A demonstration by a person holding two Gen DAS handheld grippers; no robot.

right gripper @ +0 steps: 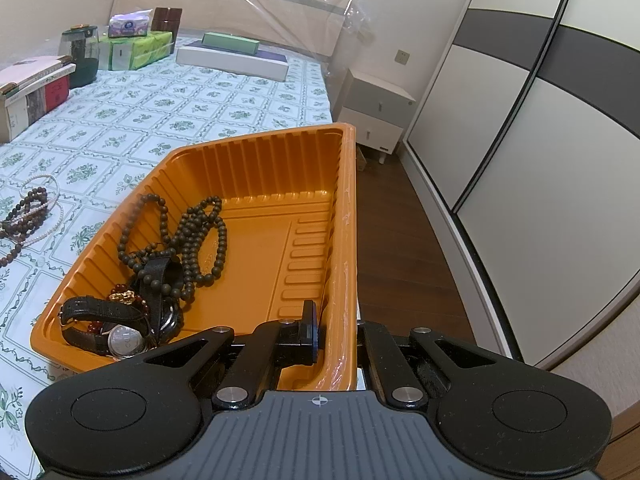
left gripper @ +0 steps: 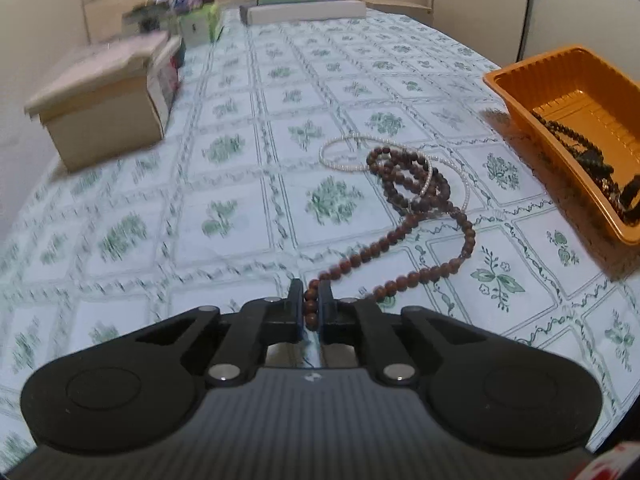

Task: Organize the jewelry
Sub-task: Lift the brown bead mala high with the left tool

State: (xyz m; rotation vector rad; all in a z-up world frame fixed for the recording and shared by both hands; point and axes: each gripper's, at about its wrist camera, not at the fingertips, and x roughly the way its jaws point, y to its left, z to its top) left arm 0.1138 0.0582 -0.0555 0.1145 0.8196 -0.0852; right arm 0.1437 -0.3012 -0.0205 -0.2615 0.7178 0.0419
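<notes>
A: Brown wooden beads (left gripper: 404, 184), one long strand. In the left wrist view its near end sits right between the fingertips of the left gripper (left gripper: 311, 304), and the jaws are pinched narrow on it, a few beads stacked in the gap.

B: And the rest of the strand?

A: It runs away from the fingers over the cloth (left gripper: 240, 128), loops, and piles up in a coil. One thin white pearl strand (left gripper: 348, 152) lies tangled through that coil. To the right stands one orange tray (left gripper: 516, 80), well apart from the fingers, with dark beads showing inside it. On the left, one tan box (left gripper: 104, 116), blurred.

B: The right wrist view?

A: The right gripper (right gripper: 334, 332) straddles the tray's (right gripper: 348, 208) near right wall: one finger inside the tray, the other hidden outside it. The jaws stand narrow about that wall; whether the pads truly press it, I cannot tell.

B: What lies in the tray?

A: All in its left half: dark bead strands (right gripper: 192, 240) heaped together, count unclear; one red-bead bracelet (right gripper: 124, 294) with a gold charm; and watches (right gripper: 124, 340) with black straps, one pale dial plain, a second dark one beside it. The brown strand (right gripper: 26, 212) and pearls (right gripper: 50, 204) show at the far left edge, on the cloth (right gripper: 160, 112).
</notes>
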